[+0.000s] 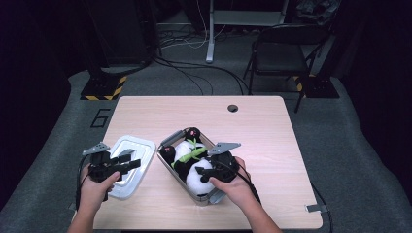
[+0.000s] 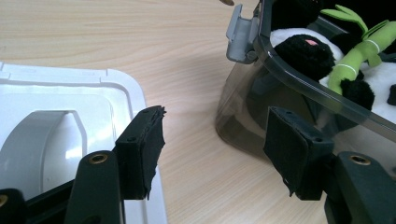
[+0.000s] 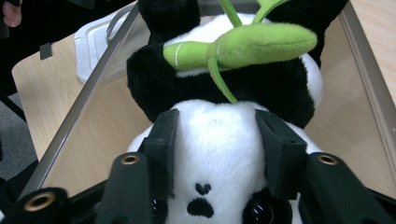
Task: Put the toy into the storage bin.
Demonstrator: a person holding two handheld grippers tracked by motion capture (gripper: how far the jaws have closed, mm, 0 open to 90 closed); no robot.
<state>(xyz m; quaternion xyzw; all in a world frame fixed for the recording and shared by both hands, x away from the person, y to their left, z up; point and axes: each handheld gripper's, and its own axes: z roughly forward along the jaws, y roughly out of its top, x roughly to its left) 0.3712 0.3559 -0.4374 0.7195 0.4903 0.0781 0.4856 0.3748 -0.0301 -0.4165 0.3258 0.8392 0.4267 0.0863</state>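
Between the two grippers on the table (image 1: 272, 145) sits a clear box (image 1: 171, 167) holding a plush panda (image 1: 187, 162). The right gripper (image 1: 206, 174) is at the panda's head, the left gripper (image 1: 127, 163) over a white lid (image 1: 127, 145) just left of the box.

Left gripper view: jaws apart and empty; lid under the left jaw, box wall (image 2: 280, 74) before the right jaw.

Right gripper view: both pads flank the white head (image 3: 215, 140); whether they press it cannot be told. A green bamboo sprig (image 3: 243, 46) lies beyond the jaws.

Handling, as judged: light, soft, compressible; grip the head or body, not the thin sprig.
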